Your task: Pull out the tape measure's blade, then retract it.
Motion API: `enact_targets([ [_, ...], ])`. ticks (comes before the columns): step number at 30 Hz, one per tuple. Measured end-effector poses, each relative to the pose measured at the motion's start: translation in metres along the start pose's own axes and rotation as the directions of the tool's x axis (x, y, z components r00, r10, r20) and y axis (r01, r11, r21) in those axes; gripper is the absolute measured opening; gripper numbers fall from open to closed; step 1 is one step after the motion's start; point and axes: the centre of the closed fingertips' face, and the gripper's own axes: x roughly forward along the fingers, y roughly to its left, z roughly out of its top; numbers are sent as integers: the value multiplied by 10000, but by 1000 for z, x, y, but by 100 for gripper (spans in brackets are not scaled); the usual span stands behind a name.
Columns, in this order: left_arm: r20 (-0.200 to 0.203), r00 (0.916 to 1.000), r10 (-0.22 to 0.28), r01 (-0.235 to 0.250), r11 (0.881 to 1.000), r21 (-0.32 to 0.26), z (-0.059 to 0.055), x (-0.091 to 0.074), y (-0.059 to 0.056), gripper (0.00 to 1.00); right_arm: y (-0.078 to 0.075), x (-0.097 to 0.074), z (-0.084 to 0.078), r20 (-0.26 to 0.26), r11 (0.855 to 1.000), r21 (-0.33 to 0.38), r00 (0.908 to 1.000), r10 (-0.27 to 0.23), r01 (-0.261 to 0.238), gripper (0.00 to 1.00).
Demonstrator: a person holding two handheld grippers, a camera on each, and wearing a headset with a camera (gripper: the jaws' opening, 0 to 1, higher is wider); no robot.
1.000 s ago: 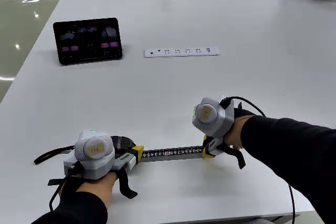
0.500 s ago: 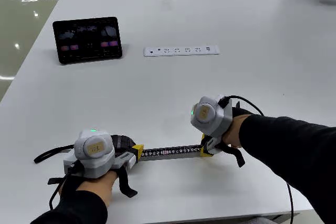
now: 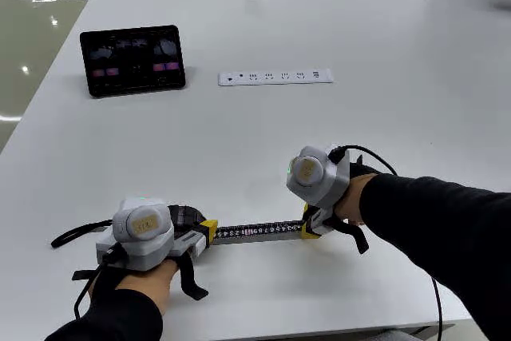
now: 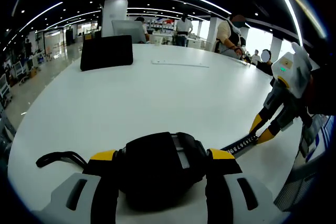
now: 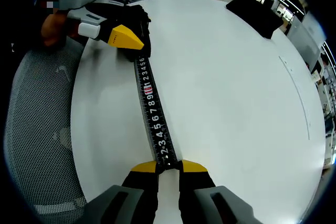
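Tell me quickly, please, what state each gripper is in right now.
Left gripper: closed, holding the tape measure case.
Right gripper: closed, pinching the end of the blade.

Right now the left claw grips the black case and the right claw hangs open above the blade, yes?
No: the right claw is shut on the blade, per the right gripper view. The left claw does grip the case.

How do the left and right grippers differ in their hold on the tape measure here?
The left gripper clamps the black case, while the right gripper pinches the blade near its tip. The left gripper's jaws stand wide apart around the case, and the right gripper's jaws are almost together. Both are shut on one tape measure, low over the white table.
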Motion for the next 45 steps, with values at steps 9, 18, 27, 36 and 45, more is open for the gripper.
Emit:
enact_targets([
  [9,-22,10000,-13,13,10000,-7,0,0,0,63,0,1,2,-54,10000,-8,10000,-15,15,11],
  [18,-28,10000,-15,15,10000,-1,0,1,0,63,-1,1,4,253,9996,249,9996,100,-106,11],
  [27,-46,10000,-24,24,10000,-1,0,2,-1,63,1,3,6,191,10000,41,9998,3,-4,11],
  [36,-41,10000,-26,26,10000,-10,0,2,-1,63,2,3,8,197,10000,28,9998,-12,12,11],
  [45,-45,10000,-35,35,10000,-27,0,2,-2,63,2,4,9,146,10000,-15,9999,-15,15,11],
])
